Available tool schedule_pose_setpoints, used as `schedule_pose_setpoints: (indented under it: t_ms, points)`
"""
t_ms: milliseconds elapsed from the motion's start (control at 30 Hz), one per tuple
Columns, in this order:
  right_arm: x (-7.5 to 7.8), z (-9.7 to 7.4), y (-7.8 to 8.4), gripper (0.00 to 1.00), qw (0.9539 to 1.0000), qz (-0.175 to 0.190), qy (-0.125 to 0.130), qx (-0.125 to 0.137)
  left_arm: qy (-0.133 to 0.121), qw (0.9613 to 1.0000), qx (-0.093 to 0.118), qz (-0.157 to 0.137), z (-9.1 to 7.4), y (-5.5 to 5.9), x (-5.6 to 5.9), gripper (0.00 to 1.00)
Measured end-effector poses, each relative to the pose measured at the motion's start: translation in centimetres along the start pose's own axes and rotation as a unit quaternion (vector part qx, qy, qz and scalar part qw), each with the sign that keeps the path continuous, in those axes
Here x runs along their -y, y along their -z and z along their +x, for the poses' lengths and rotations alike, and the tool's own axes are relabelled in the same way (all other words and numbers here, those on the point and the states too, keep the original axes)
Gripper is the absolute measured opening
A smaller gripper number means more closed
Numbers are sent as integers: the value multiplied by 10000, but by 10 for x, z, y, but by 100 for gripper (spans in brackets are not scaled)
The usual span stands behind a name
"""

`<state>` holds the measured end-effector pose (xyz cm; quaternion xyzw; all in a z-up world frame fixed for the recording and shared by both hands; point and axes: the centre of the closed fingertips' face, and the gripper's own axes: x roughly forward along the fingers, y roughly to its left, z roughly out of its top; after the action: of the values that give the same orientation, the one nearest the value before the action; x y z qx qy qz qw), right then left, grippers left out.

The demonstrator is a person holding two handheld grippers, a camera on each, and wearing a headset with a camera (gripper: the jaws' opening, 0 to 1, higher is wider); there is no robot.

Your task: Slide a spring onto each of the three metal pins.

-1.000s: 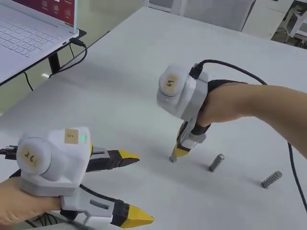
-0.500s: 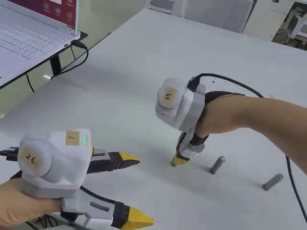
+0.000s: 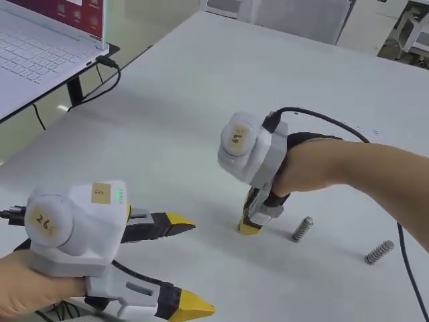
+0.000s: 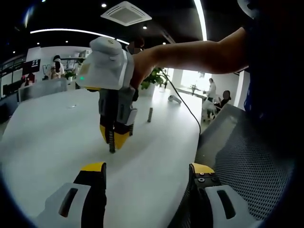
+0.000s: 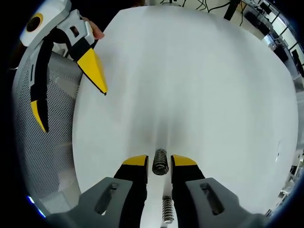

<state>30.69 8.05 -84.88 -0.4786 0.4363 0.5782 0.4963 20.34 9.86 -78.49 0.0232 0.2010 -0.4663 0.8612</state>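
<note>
On the table [image 3: 201, 100], right gripper [image 3: 250, 228] (tips down) pinches a spring [image 5: 160, 164].

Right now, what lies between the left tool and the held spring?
Bare table, from the left tool to the spring in the right tool: left gripper view.

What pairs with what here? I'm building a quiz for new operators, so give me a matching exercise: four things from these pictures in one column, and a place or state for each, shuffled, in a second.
Column one:
1. right tongs
2. left tongs
3. laptop
4. outer spring

Column two:
A. open, holding nothing
B. top left corner of the head view
C. shut on the gripped spring
D. free on the white table, touched by nothing

Pairs: 1-C, 2-A, 3-B, 4-D.
</note>
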Motion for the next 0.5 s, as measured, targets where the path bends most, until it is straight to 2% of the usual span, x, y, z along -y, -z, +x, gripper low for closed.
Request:
schedule_pose_setpoints:
  t_ms: [500]
  points:
    - [-3,-14,13,29,9994,201,140,255,17,10000,-11,12,3,-3,-4,67]
